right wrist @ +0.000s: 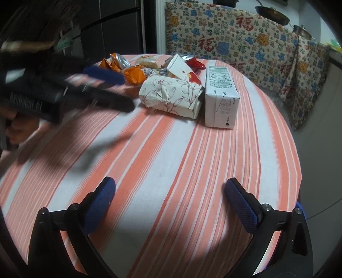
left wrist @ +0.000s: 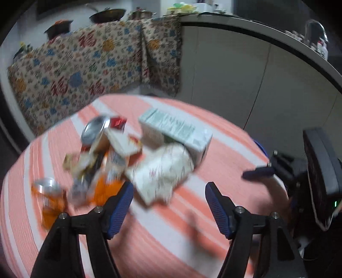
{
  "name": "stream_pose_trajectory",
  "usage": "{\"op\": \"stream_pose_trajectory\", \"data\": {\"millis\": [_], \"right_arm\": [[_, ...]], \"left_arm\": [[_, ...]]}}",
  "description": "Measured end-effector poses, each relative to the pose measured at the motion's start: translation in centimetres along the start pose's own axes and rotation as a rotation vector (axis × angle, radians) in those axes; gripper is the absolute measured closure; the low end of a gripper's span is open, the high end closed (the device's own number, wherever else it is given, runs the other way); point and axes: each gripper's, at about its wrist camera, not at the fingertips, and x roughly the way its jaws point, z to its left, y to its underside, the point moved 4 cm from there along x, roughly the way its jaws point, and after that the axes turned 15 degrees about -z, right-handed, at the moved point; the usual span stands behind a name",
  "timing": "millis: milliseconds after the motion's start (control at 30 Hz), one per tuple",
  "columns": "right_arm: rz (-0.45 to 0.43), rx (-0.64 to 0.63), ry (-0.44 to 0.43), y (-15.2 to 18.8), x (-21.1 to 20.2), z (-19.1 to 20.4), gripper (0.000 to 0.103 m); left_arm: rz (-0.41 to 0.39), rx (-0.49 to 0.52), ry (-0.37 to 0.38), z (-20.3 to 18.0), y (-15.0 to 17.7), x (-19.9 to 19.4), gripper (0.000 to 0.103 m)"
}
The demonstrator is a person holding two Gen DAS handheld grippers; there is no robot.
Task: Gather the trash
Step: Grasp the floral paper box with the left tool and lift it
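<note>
1. A round table under an orange-and-white striped cloth carried a heap of trash toward its far side.
2. The left gripper hovered over the cloth with its jaws spread wide and nothing between them; its blue pads sat just short of the heap. The left wrist view was blurred, so fine detail in the pile could not be told.
3. The right gripper hung above a bare stretch of cloth, well apart from the trash, its jaws likewise wide open and empty.
4. In the right wrist view the left gripper appeared as a dark, smeared shape on the left, its fingertips near the floral-printed paper package.
5. That package lay on its side, touching or just beside a white carton that also lay flat, its printed panel facing up.
6. Behind them sat a smaller white box tilted against the pile, orange snack wrappers, a red foil wrapper and a silvery-lined wrapper.
7. From the left wrist view the same heap showed an orange can-like item at its near-left edge, apart from the floral package and carton.
8. A patterned cloth hung behind the table, with a dark pan above it.
</note>
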Motion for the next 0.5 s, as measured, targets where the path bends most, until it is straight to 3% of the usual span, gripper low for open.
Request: {"op": "stream_pose_trajectory", "data": {"millis": [167, 267, 500], "right_arm": [[-0.004, 0.001, -0.002, 0.0, 0.0, 0.0, 0.001], [-0.006, 0.002, -0.003, 0.1, -0.1, 0.0, 0.001], [-0.005, 0.005, -0.007, -0.1, 0.2, 0.0, 0.001]], "left_arm": [[0.083, 0.117, 0.106, -0.9, -1.4, 4.4, 0.032], [0.163, 0.158, 0.106, 0.0, -0.6, 6.8, 0.032], [0.233, 0.152, 0.184, -0.1, 1.1, 5.9, 0.030]]}}
